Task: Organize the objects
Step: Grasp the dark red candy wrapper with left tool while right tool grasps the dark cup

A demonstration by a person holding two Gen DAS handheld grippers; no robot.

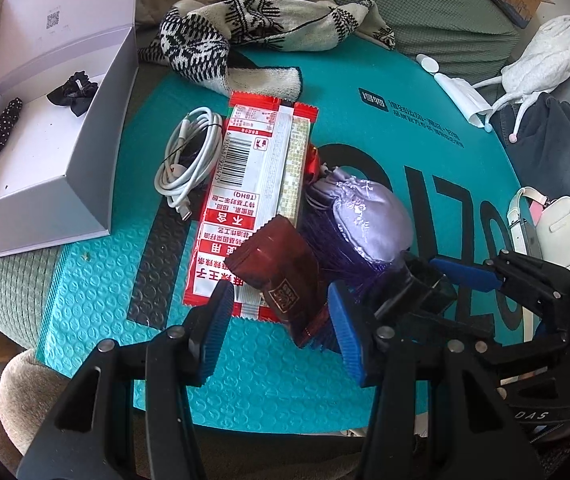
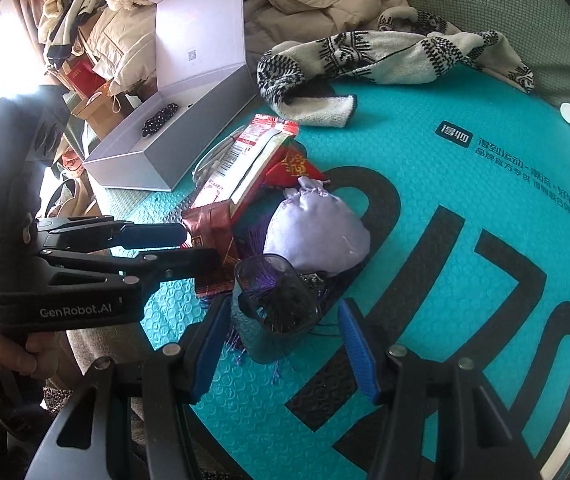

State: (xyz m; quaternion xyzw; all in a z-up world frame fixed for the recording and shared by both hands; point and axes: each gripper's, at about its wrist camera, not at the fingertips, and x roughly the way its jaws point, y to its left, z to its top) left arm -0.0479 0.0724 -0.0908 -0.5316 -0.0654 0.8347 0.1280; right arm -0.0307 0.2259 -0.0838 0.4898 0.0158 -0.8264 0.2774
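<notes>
Closest in, the left gripper stood spread over the teal mailer. One dark red packet lay between its blue pads, which flanked the packet without visibly pressing on it. The packet's long axis ran on a slant, from the upper left down toward the right-hand pad, so the pads crossed it at an angle rather than squarely. Just beside it, the right gripper was also spread. One small dark cup stood upright between its fingers, with a clear gap on the right side. Purple tassel threads spilled around the cup's base.

Beyond the packet lay one long snack pack, pointing away from the tongs, with the packet's far end resting on it. One lilac pouch sat touching the pack's right edge. One coiled white cable lay at its left edge. One red envelope was tucked under its far end.

Farther off, up and to the left, one open grey box held two hair ties, a black one and a dotted one. The box lay on the left hand's side, so I judged that hand the nearer for carrying things into it. Farthest of all was one patterned scarf.
</notes>
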